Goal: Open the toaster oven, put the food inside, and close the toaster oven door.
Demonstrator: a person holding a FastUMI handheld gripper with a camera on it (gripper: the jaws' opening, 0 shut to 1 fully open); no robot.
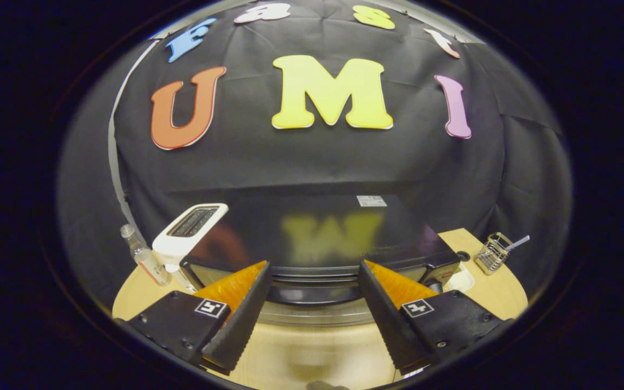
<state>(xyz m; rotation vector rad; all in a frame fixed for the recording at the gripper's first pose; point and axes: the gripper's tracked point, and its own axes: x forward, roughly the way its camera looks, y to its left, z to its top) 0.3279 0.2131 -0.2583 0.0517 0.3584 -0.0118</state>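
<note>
The tongs (312,271) are held level and spread wide, with a broad empty gap between the two fingers. The left finger (239,314) and the right finger (385,314) each slant inward toward their tips, so the gap narrows ahead. Nothing is clamped between them. Each finger's mount carries a small square marker on top.

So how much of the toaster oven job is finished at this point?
It looks barely started. The toaster oven seems closed, its front just beyond the open tongs, which grip nothing. In hand: probably reaching for the door. Left: opening it, putting food inside, closing up.
</note>
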